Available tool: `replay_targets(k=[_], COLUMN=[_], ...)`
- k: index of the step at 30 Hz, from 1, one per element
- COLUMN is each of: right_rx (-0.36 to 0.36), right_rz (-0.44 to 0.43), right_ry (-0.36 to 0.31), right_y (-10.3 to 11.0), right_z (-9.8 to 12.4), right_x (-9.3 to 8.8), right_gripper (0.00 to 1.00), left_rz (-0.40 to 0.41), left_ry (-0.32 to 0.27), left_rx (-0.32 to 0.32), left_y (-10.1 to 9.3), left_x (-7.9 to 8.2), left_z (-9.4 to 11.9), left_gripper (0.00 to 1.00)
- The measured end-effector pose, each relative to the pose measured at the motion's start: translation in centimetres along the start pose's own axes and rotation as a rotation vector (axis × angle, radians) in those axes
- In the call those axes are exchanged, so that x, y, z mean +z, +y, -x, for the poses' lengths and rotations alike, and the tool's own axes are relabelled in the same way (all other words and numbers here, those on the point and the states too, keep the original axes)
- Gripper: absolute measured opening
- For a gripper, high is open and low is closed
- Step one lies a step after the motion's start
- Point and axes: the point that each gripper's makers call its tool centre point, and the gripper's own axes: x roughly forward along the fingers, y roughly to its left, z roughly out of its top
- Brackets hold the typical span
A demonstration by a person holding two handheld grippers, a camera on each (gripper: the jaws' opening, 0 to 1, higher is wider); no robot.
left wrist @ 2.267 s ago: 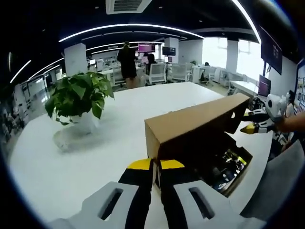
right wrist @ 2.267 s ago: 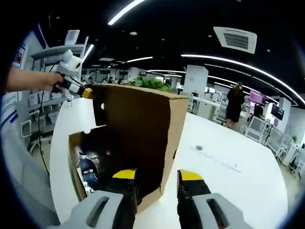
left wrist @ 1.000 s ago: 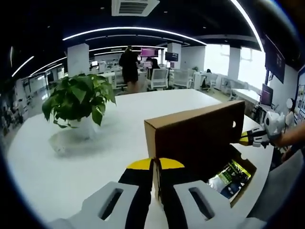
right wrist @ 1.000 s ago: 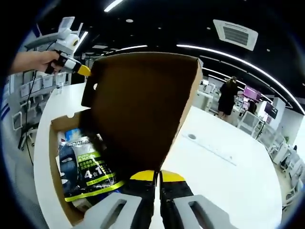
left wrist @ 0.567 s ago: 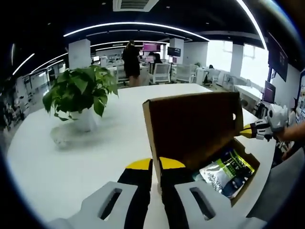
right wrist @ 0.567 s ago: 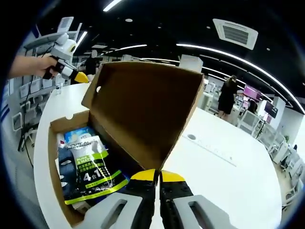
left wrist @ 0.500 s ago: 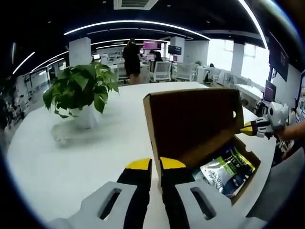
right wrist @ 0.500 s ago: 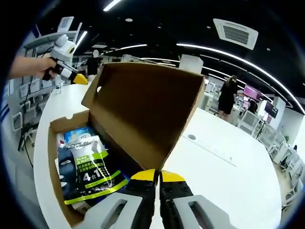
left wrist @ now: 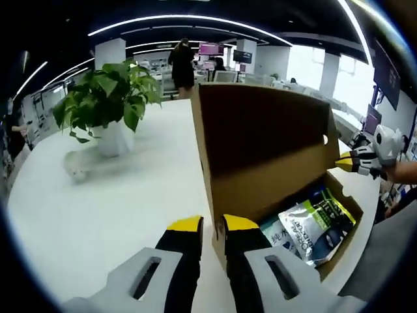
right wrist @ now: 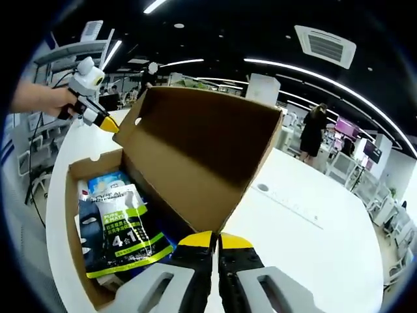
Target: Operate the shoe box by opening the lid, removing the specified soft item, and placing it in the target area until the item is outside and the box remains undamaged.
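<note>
A brown cardboard shoe box (left wrist: 343, 242) (right wrist: 71, 215) lies on the white table with its lid (left wrist: 260, 143) (right wrist: 195, 150) raised steeply. Inside lies a soft blue, green and white packet (left wrist: 313, 225) (right wrist: 117, 228). My left gripper (left wrist: 212, 225) is at one lid corner, jaws slightly parted, with the lid's edge running down between them. In the right gripper view the left gripper (right wrist: 107, 122) touches the far lid corner, held by a hand. My right gripper (right wrist: 212, 240) is shut on the other lid corner, and the left gripper view shows the right gripper (left wrist: 348, 163) at that corner.
A leafy plant in a white pot (left wrist: 107, 104) stands on the table (left wrist: 117, 208) left of the box. A small round hole (right wrist: 262, 188) is set in the tabletop. A person (left wrist: 182, 62) (right wrist: 313, 134) stands far back among the desks. Shelves (right wrist: 39, 130) are beyond the table's edge.
The lid has swung from nearly flat to steeply raised, uncovering the packet. My right gripper shut on its lid corner. My left jaws have parted a little in the last half second.
</note>
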Motion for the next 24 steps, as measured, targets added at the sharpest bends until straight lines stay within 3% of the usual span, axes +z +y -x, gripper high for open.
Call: replay_targets(k=[3, 5, 7, 24], right_rx=[0.002, 0.002, 0.002, 0.002], right_rz=[0.001, 0.000, -0.003, -0.048], right_ry=[0.000, 0.000, -0.001, -0.002], right_y=[0.0, 0.0, -0.1, -0.6], right_z=[0.1, 0.0, 0.0, -0.9], right_x=[0.0, 0.0, 0.0, 0.1], right_gripper=[0.00, 0.00, 0.00, 0.00], left_rz=[0.007, -0.004, -0.011, 0.030], left_ry=[0.005, 0.014, 0.018, 0.014], left_rx=[0.001, 0.000, 0.007, 0.011], left_y=[-0.2, -0.4, -0.4, -0.2], left_x=[-0.2, -0.5, -0.6, -0.4], left_z=[-0.5, -0.7, -0.9, -1.4], left_gripper=[0.13, 0.05, 0.02, 0.01])
